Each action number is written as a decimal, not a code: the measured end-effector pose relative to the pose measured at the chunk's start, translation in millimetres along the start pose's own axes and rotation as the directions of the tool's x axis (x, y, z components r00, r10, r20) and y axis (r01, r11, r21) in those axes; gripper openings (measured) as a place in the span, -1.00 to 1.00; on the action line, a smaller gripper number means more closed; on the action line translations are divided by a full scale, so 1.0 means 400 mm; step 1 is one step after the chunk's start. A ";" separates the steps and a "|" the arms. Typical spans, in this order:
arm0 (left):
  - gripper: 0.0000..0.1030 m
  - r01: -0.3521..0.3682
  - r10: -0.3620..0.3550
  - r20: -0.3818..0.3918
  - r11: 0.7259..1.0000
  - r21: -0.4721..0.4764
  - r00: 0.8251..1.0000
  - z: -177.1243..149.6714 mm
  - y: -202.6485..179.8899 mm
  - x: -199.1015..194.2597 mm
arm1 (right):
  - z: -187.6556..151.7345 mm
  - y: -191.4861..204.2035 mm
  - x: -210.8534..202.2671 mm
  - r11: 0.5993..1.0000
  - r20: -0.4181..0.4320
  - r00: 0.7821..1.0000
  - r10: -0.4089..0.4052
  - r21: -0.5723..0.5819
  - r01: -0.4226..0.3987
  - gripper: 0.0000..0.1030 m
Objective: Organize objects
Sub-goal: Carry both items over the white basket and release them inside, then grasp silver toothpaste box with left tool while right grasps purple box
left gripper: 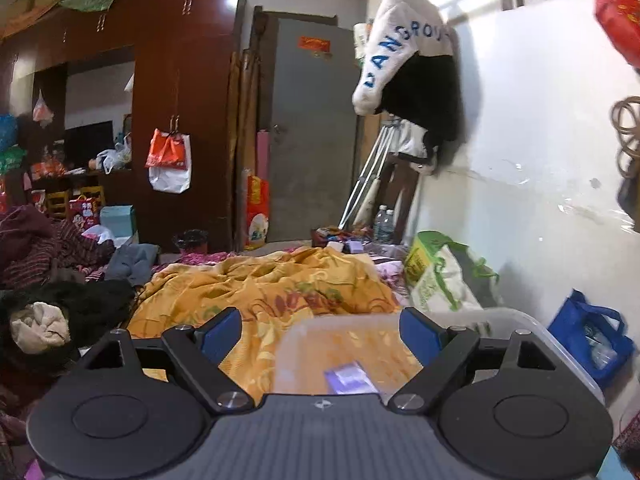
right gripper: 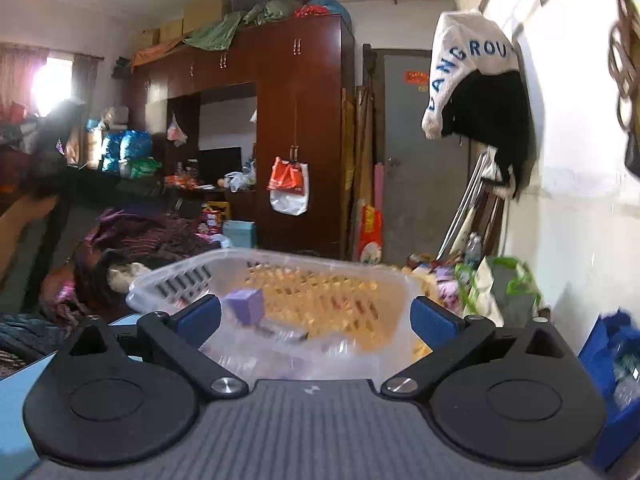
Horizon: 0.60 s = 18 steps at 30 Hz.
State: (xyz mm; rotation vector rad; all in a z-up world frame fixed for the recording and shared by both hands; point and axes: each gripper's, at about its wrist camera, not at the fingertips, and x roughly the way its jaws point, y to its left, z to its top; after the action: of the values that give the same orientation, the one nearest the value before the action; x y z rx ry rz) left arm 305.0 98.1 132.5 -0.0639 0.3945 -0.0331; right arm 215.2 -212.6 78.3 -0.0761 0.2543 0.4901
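A clear plastic basket [right gripper: 280, 258] with slotted walls sits on the bed right in front of my right gripper [right gripper: 316, 320]. This gripper is open wide, and its blue pads [right gripper: 434, 318] touch nothing. A small purple box [right gripper: 244, 306] shows blurred inside the basket, just beyond the left finger. In the left wrist view the same basket [left gripper: 500, 314] lies low at the right with a purple box [left gripper: 348, 378] on its floor. My left gripper [left gripper: 320, 332] is open above the basket's near edge and holds nothing. An orange patterned quilt [left gripper: 260, 284] lies under and behind the basket.
A green-and-white sack [left gripper: 440, 276] and a blue bag [left gripper: 588, 332] stand against the white wall on the right. Dark clothes [left gripper: 80, 308] are heaped on the left of the bed. A brown wardrobe [left gripper: 180, 80] and a grey door [left gripper: 312, 132] close off the far side.
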 end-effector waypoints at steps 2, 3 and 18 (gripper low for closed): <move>0.72 -0.019 0.019 -0.005 1.000 0.017 1.000 0.026 0.008 0.024 | -0.014 -0.005 -0.024 1.000 -0.012 1.000 -0.020 -0.017 0.020 1.00; 0.72 -0.022 0.022 -0.010 1.000 0.022 1.000 0.040 0.010 0.034 | -0.022 -0.008 -0.042 0.999 -0.009 0.999 -0.032 -0.026 0.031 1.00; 0.72 0.066 -0.066 -0.014 0.997 -0.027 0.998 -0.165 0.015 -0.149 | -0.135 0.028 -0.020 0.997 -0.101 0.994 0.032 0.076 -0.025 1.00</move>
State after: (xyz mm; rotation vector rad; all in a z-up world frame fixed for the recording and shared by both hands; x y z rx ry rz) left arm 224.6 103.0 94.0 -0.1032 0.4077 -0.0938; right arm 191.1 -213.4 28.0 -0.0246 0.3737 0.5054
